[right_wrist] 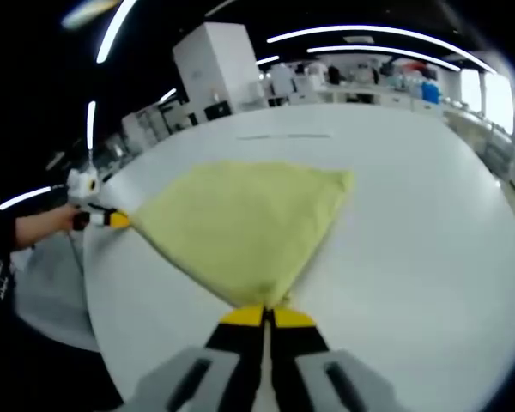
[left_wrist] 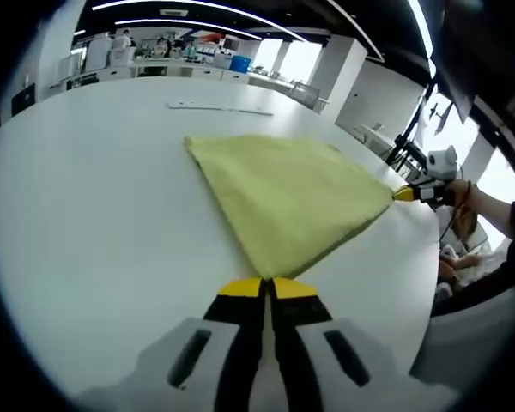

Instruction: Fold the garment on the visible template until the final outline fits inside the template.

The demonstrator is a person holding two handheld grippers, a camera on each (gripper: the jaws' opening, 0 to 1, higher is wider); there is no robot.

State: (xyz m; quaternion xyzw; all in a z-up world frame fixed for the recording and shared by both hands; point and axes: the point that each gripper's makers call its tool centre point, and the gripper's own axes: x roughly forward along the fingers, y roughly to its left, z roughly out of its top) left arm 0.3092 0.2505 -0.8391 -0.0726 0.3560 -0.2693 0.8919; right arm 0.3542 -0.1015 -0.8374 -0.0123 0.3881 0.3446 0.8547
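A yellow-green garment [left_wrist: 283, 193] lies folded on the white table [left_wrist: 94, 223], with one corner pointing at each gripper. In the left gripper view my left gripper [left_wrist: 264, 287] is shut on the near corner of the cloth. My right gripper [left_wrist: 405, 194] comes in from the right and pinches the cloth's right corner. In the right gripper view the garment [right_wrist: 240, 219] spreads ahead, with my right gripper [right_wrist: 264, 316] shut on its near corner and the left gripper [right_wrist: 113, 220] holding the left corner. A faint thin line [left_wrist: 219, 108] is marked on the table beyond the cloth.
The table's edge [left_wrist: 429, 257] runs close behind the right gripper, where a person's hand [left_wrist: 463, 206] and dark sleeve show. Benches with lab equipment and a blue bin [left_wrist: 239, 63] stand far behind. Wide bare tabletop [right_wrist: 429, 223] lies around the cloth.
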